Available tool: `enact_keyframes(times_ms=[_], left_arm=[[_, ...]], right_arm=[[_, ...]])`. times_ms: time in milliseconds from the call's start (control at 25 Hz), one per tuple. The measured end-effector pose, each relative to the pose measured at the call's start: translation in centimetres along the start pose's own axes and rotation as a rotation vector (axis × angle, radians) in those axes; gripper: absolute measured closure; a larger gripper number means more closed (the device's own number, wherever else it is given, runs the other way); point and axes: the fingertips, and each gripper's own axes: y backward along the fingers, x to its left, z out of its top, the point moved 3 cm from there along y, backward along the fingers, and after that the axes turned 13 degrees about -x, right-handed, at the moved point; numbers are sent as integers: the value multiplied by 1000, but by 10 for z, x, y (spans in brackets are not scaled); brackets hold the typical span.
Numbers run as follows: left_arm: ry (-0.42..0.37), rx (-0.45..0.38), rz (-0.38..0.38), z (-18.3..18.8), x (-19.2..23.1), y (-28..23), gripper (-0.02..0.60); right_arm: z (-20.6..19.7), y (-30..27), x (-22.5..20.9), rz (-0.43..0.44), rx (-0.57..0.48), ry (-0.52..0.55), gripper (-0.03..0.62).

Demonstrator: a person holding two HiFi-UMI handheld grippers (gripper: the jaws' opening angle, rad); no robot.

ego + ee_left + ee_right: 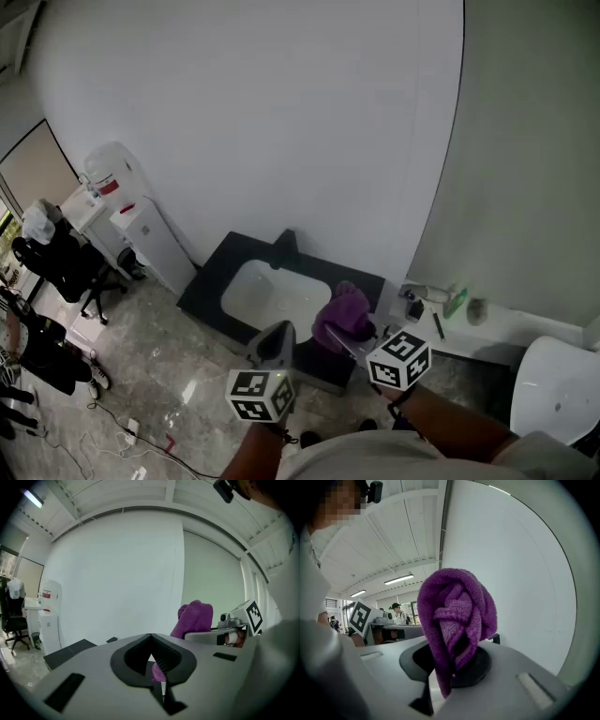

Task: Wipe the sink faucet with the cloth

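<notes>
The sink is a white basin (267, 292) set in a black counter (208, 281) against the wall, with a black faucet (286, 242) at its back edge. My right gripper (343, 332) hovers over the counter's right end, shut on a bunched purple cloth (345, 312). In the right gripper view the cloth (457, 611) stands up out of the closed jaws of my right gripper (454, 663). My left gripper (275, 341) hangs in front of the basin, jaws together. In its own view my left gripper (152, 662) looks shut, the cloth (194, 618) off to its right.
A water dispenser (117, 178) and a white cabinet (155, 239) stand left of the sink, with an office chair (66, 267) beyond. A ledge (506, 328) with small bottles runs at the right, next to a white fixture (558, 389). Cables (131, 433) lie on the floor.
</notes>
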Motion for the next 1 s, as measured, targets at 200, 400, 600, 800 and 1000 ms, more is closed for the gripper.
enact_keyframes(times_ms=[200, 400, 600, 800, 1000], left_arm=[[2, -7, -1, 4, 3, 0, 575], [7, -10, -1, 6, 6, -1, 575], [17, -4, -3, 3, 10, -1, 575], [31, 9, -10, -1, 23, -1, 575], [40, 23, -43, -2, 43, 8, 575]], right_arm=[[5, -3, 3, -1, -3, 6, 551], [6, -5, 3, -4, -1, 11, 551], [2, -6, 2, -13, 4, 6, 550], [-3, -14, 1, -29, -4, -3, 549], [-10, -27, 13, -61, -8, -7, 548]])
